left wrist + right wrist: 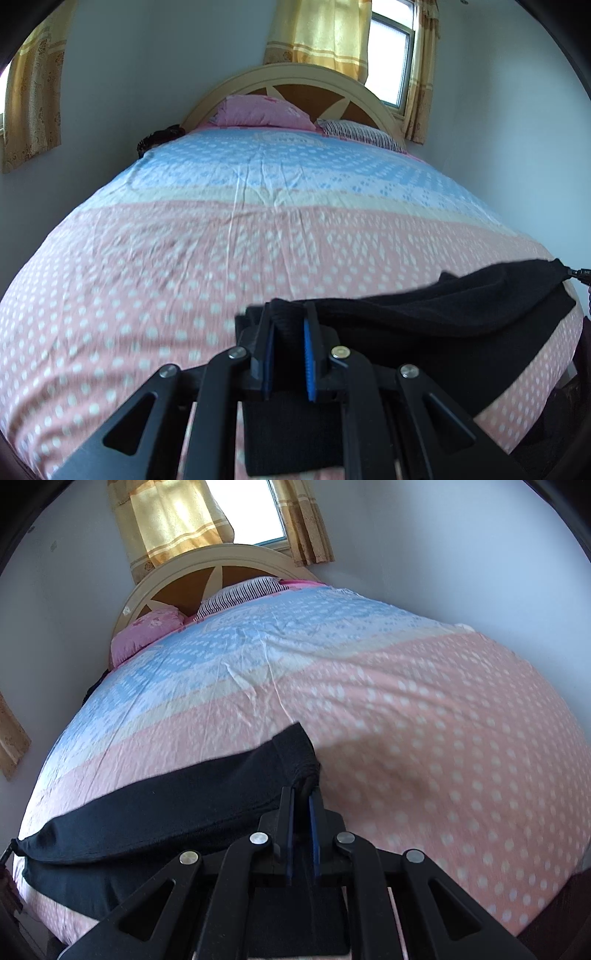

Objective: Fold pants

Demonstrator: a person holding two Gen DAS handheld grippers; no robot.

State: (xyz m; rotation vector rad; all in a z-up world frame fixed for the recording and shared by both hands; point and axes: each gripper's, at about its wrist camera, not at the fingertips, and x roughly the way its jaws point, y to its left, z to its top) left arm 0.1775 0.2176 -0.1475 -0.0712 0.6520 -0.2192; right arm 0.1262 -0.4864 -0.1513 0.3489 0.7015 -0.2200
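My left hand-held gripper [288,325] and right hand-held gripper [301,801] each pinch an end of the black pants [443,317], stretched low in frame over the bed [258,229]. The cloth looks soft, light and floppy; corner grips seem best.

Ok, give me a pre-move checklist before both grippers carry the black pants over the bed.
1. Left gripper closed on the black knit pants: ok.
2. Right gripper closed on the pants' other end: ok.
3. Fabric spans between the grippers without twist: cannot tell.
4. Pink dotted bedsheet ahead free of objects: ok.
5. Pink pillow and striped pillow far from the fold area: ok.
6. Both pant legs aligned: cannot tell.
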